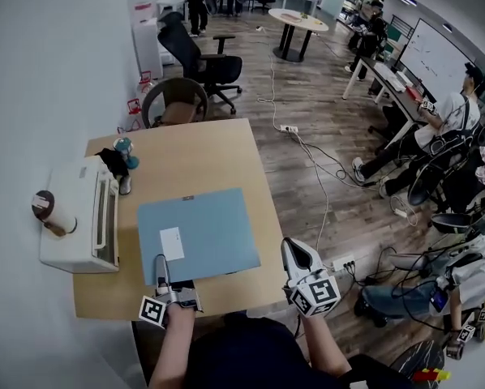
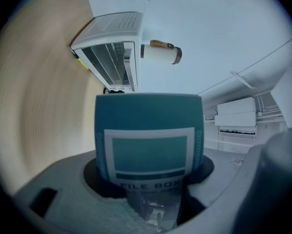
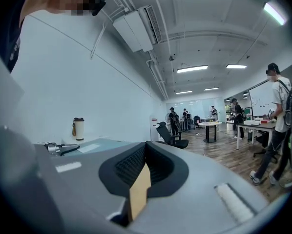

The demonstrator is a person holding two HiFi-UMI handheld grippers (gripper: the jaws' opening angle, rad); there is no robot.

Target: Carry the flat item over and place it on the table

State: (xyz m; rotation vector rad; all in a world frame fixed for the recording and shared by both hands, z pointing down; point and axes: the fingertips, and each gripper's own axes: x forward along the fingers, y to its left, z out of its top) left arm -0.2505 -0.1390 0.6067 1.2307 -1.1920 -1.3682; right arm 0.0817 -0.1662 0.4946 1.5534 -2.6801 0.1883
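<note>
On the left of the desk (image 1: pixel 218 148) stand a white machine (image 1: pixel 76 217) and a tumbler (image 1: pixel 46 207), so we want the blue file folder (image 1: pixel 198 233) set down clear of them; it lies flat over the desk's middle, fully resting or not we cannot tell. Our left hand-held gripper (image 1: pixel 165 284) is clamped on its near edge: lower it level, then let go. The right hand-held gripper (image 1: pixel 294 251), closed on nothing, hangs just beside the desk's right edge
</note>
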